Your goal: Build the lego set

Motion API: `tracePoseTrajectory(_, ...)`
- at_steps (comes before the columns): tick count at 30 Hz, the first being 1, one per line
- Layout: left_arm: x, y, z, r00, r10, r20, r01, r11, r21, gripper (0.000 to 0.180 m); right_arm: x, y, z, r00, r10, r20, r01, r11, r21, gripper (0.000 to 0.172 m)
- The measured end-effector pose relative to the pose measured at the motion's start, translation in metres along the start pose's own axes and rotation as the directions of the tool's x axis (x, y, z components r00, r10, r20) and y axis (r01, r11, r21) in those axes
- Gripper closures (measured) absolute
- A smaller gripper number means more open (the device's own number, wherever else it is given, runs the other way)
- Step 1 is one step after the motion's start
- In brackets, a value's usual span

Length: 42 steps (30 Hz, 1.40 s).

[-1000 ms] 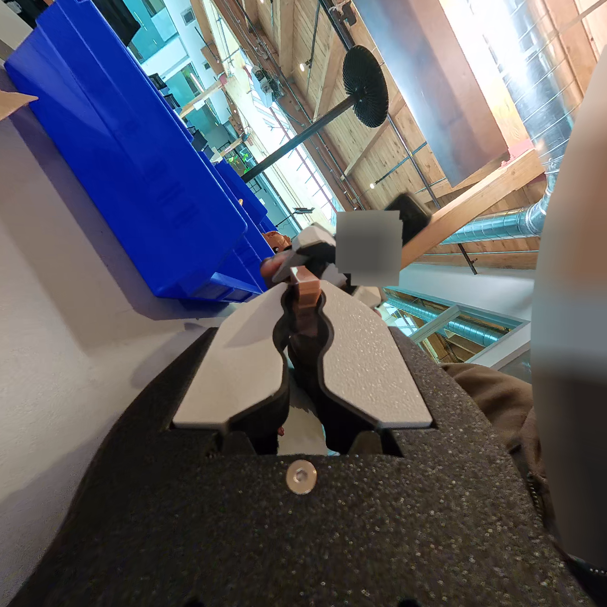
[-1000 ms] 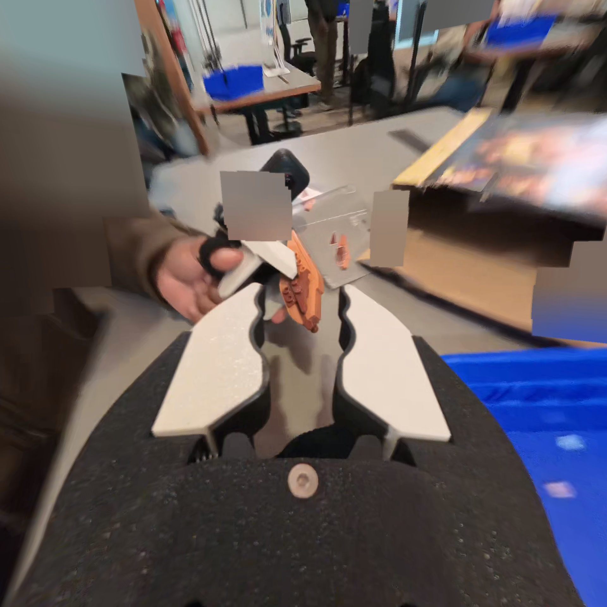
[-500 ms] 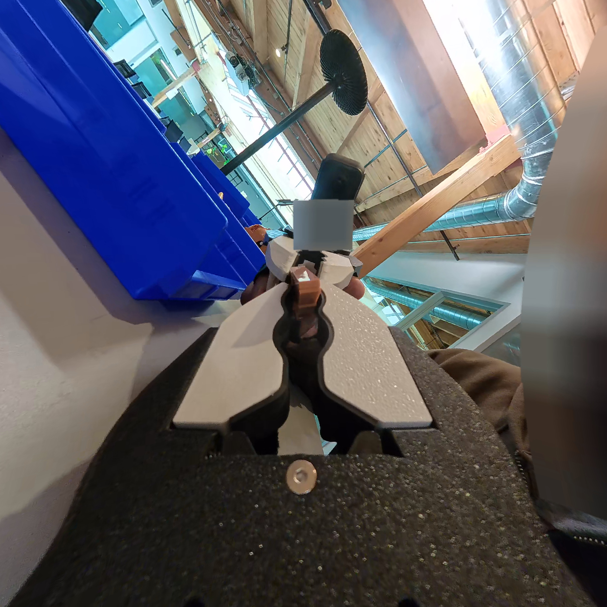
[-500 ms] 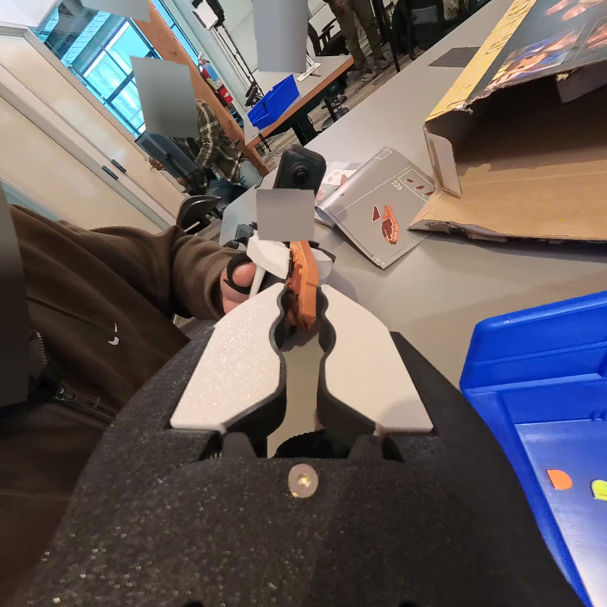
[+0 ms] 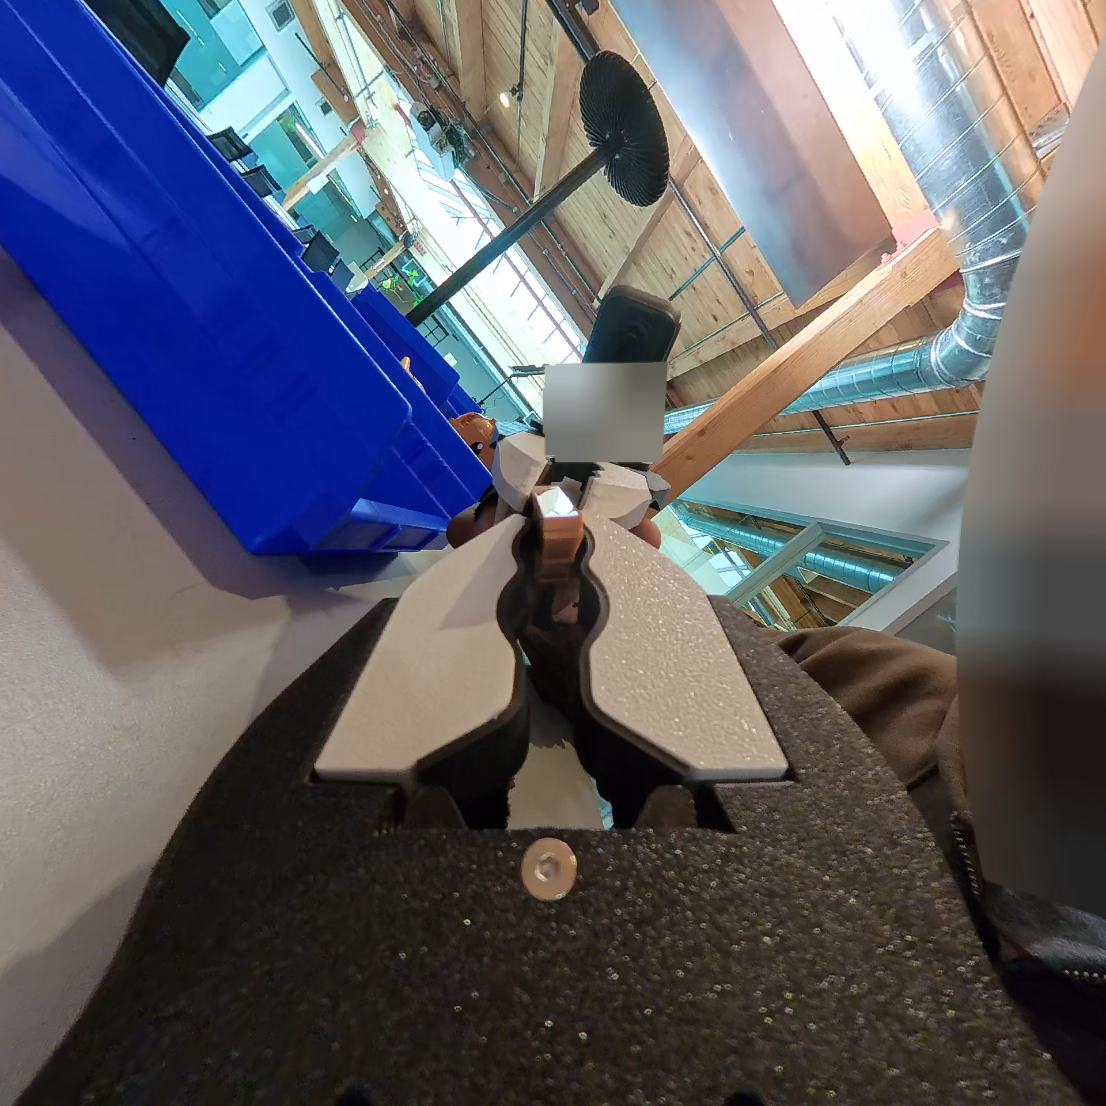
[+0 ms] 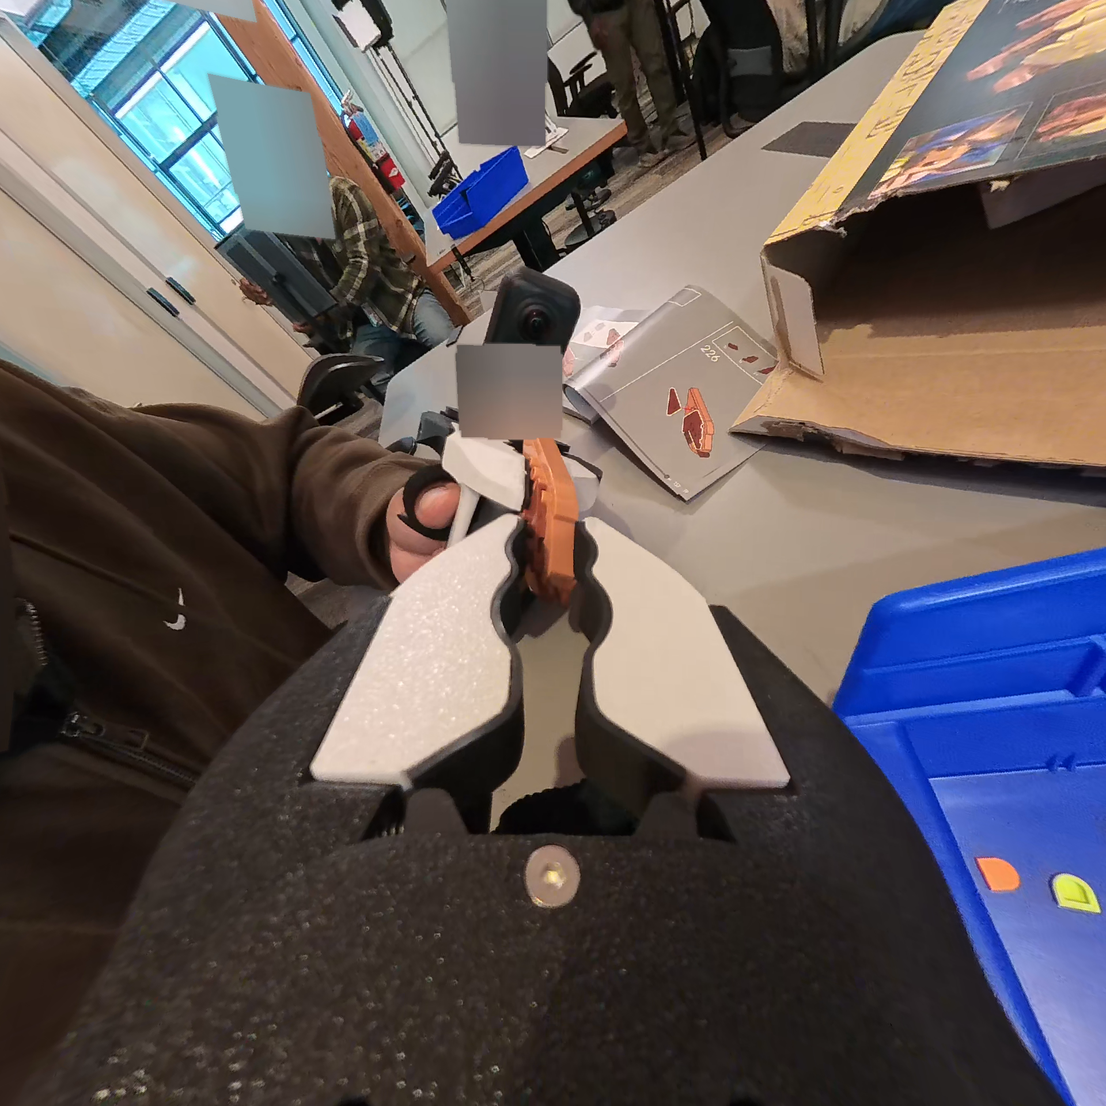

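The orange brick piece [image 6: 547, 520] is squeezed at both ends: the right gripper [image 6: 550, 559] holds its near end, the left gripper [image 6: 529, 479] its far end.

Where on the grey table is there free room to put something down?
The grey table is bare between the open booklet, the torn cardboard box and the blue bin. It is crowded where both tools grip the orange brick piece.
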State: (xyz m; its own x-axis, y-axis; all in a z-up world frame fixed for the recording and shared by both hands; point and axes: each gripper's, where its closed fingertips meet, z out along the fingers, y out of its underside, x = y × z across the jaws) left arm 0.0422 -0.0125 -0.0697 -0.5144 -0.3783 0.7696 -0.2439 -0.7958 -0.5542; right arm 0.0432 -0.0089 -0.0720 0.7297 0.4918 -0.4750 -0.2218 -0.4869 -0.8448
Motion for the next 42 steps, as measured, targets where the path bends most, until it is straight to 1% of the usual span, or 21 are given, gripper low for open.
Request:
tracePoseTrajectory(8, 0.0, -0.001, -0.001, 1.0, 0.019, 0.008, -0.019, 1.0, -0.001, 0.169, 0.0, -0.001, 0.001, 1.0, -0.012, -0.009, 0.012, 1.0, 0.01, 0.158)
tracePoseTrajectory(11, 0.002, -0.001, 0.0, 0.999, 0.05, 0.002, -0.05, 0.999, -0.001, 0.169, -0.002, -0.002, 0.0, 0.999, -0.053, -0.005, 0.053, 0.998, 0.016, 0.158)
tracePoseTrajectory(14, 0.008, -0.002, 0.001, 0.995, 0.098, -0.029, -0.098, 0.995, -0.002, 0.169, -0.007, -0.006, -0.002, 0.993, -0.119, 0.002, 0.119, 0.992, 0.036, 0.157)
tracePoseTrajectory(17, 0.016, -0.001, 0.002, 0.983, 0.174, -0.056, -0.174, 0.985, -0.006, 0.169, -0.011, -0.008, -0.004, 0.99, -0.138, 0.021, 0.136, 0.989, 0.052, 0.152)
tracePoseTrajectory(21, 0.022, -0.001, 0.003, 0.956, 0.286, -0.07, -0.287, 0.958, -0.009, 0.169, -0.019, -0.009, -0.005, 0.984, -0.171, 0.044, 0.168, 0.984, 0.065, 0.157)
tracePoseTrajectory(26, 0.027, 0.0, 0.003, 0.927, 0.365, -0.089, -0.368, 0.93, -0.015, 0.168, -0.023, -0.01, -0.006, 0.955, -0.295, -0.012, 0.295, 0.953, 0.062, 0.158)
tracePoseTrajectory(30, 0.028, 0.001, 0.004, 0.899, 0.431, -0.079, -0.434, 0.9, -0.03, 0.159, -0.026, -0.011, -0.006, 0.906, -0.417, -0.077, 0.421, 0.906, 0.047, 0.158)
tracePoseTrajectory(33, 0.029, 0.005, 0.005, 0.882, 0.465, -0.077, -0.469, 0.882, -0.046, 0.162, -0.03, -0.011, -0.005, 0.868, -0.487, -0.099, 0.492, 0.87, 0.034, 0.158)
tracePoseTrajectory(37, 0.031, 0.005, 0.004, 0.879, 0.466, -0.095, -0.471, 0.881, -0.035, 0.163, -0.033, -0.011, -0.005, 0.861, -0.5, -0.096, 0.505, 0.862, 0.042, 0.158)
tracePoseTrajectory(42, 0.033, 0.006, 0.003, 0.86, 0.5, -0.101, -0.505, 0.862, -0.034, 0.163, -0.036, -0.011, -0.004, 0.855, -0.51, -0.092, 0.515, 0.856, 0.045, 0.158)
